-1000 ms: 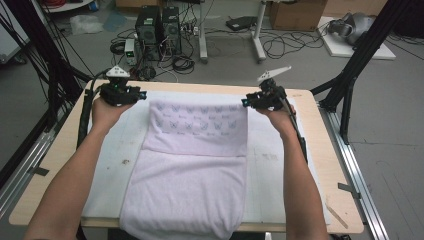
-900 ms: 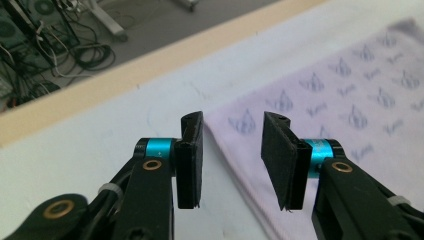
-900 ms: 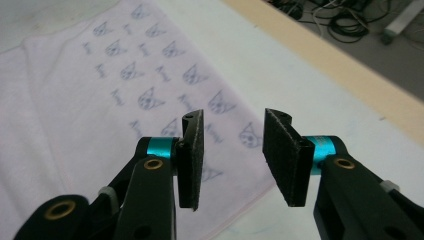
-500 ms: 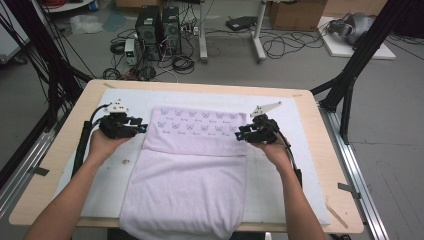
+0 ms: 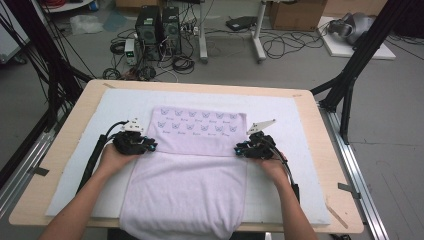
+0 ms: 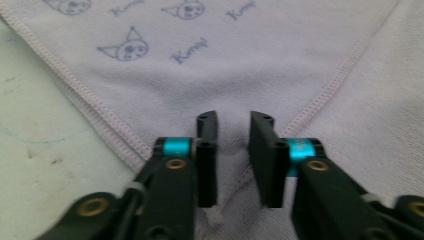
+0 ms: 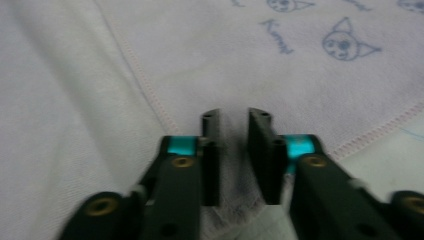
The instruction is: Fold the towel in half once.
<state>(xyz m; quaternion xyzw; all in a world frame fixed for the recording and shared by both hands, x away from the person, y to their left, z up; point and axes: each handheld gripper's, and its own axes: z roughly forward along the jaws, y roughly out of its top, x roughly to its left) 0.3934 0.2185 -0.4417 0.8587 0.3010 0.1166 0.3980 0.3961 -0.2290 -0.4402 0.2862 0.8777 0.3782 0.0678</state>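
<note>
since a second ago you have carried the far edge of the towel (image 5: 200,165) back toward yourself, so the fold that sat near the far side of the worktop (image 5: 65,130) now lies across the middle of the cloth. the worktop is covered by a white mat (image 5: 280,112), and the pale lilac towel lies along its centre, its near end hanging over the edge closest to you. the folded-over flap, printed with small cat faces and script, covers the far half of the towel, with its hemmed edge running across between your two hands.

your left hand-held gripper (image 5: 145,146) sits at the flap's left corner and your right hand-held gripper (image 5: 241,149) at its right corner, both low on the cloth. in the left gripper view the left hand-held gripper (image 6: 233,131) has its jaws a narrow gap apart with a pinch of towel corner between them; in the right gripper view the right hand-held gripper (image 7: 233,125) shows the same, a narrow gap with cloth bunched in it. whether either one grips the cloth or has just let go, i cannot tell.

judging by this, the first fold looks laid down. you would next free both corners and check that the flap lies flat and square.
</note>
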